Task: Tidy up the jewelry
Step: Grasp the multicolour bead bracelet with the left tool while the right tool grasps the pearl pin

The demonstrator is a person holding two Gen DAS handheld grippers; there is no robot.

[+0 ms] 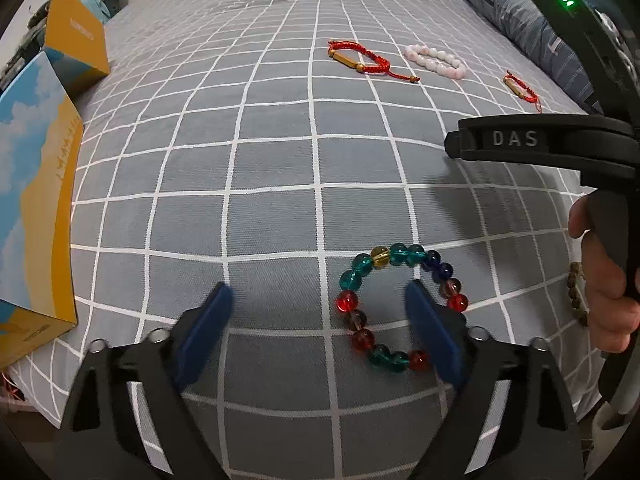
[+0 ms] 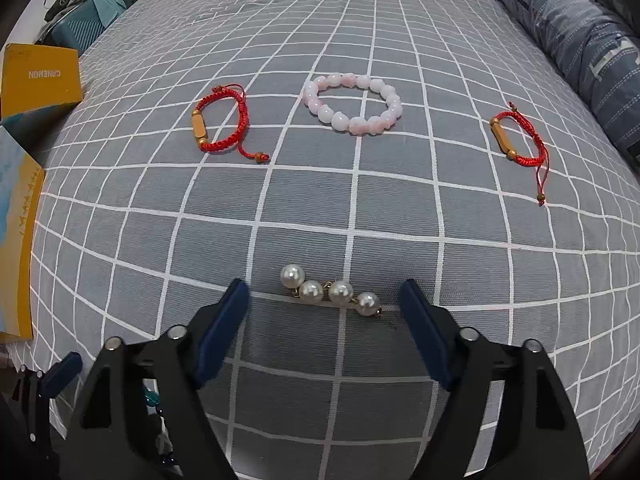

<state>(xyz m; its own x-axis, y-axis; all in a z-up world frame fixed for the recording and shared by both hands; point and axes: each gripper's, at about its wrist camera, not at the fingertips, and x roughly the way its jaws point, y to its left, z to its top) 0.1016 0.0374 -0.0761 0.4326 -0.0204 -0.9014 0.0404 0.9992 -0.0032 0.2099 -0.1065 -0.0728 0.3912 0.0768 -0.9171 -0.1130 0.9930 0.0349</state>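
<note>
- left gripper (image 1: 316, 308): jaws apart, gripping nothing; one pad sits inside the multicolour bead bracelet (image 1: 400, 304), flat on the checked bedspread (image 1: 280, 184).
- right gripper (image 2: 324, 300): jaws apart, straddling the pearl strand (image 2: 330, 290) without touching.
- strand's long axis runs pad to pad; light, slippery, likely to roll, so pinch mid-strand.
- farther off: pink bead bracelet (image 2: 354, 103), two red cord bracelets (image 2: 222, 122) (image 2: 518, 136).

A bed is covered by a grey sheet (image 2: 320, 216) gridded in white. A folded blue-grey quilt (image 2: 568, 28) is laid along its far right edge.
</note>
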